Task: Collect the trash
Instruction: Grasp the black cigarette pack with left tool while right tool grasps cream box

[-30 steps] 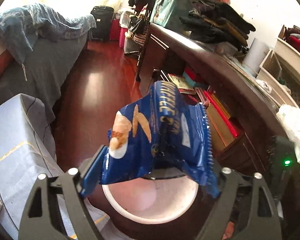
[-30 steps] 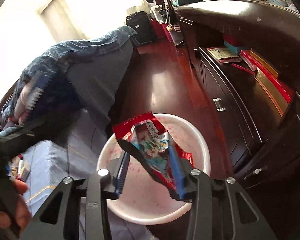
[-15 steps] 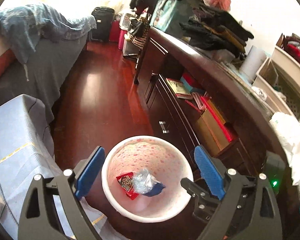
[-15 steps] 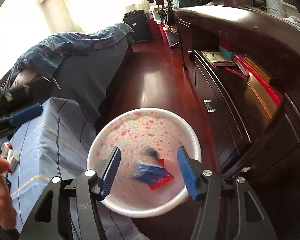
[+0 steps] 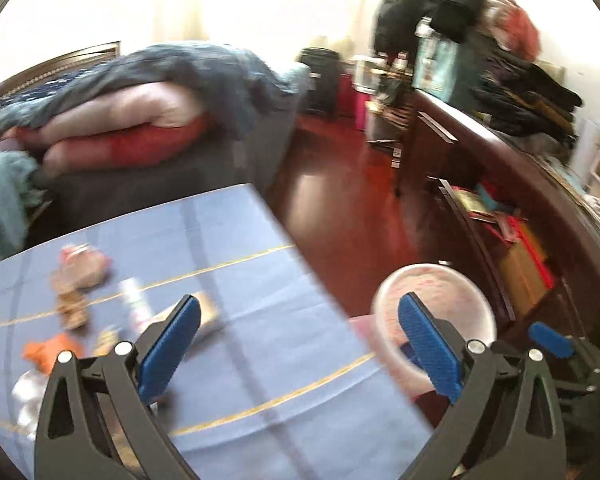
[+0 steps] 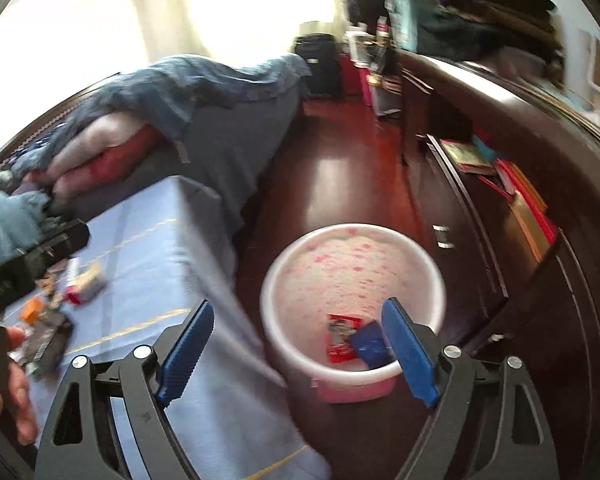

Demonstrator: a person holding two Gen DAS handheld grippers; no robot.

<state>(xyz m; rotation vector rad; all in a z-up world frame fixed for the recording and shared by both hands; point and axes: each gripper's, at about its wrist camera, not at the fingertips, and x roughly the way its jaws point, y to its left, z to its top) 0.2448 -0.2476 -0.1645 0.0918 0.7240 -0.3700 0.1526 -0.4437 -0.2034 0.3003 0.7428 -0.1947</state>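
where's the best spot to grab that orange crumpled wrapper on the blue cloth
Probably the raised crumpled middle of the orange wrapper, coming straight down from above with the open left gripper. It lies low on the blue tablecloth with other scraps close around it, so a side approach would likely knock those. Blur hides its exact folds.

Glossy red-brown floor (image 6: 340, 168), dark wooden cabinet (image 6: 480, 128), bed (image 5: 148, 128), bright window (image 5: 220, 4)

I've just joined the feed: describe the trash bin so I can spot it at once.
Find the dark wooden dresser with open book shelves along the right side of the room. On the red-brown floor between it and the blue-clothed table stands the trash bin. It is the only round white tub, speckled pink inside, with a red wrapper and a blue wrapper at its bottom.
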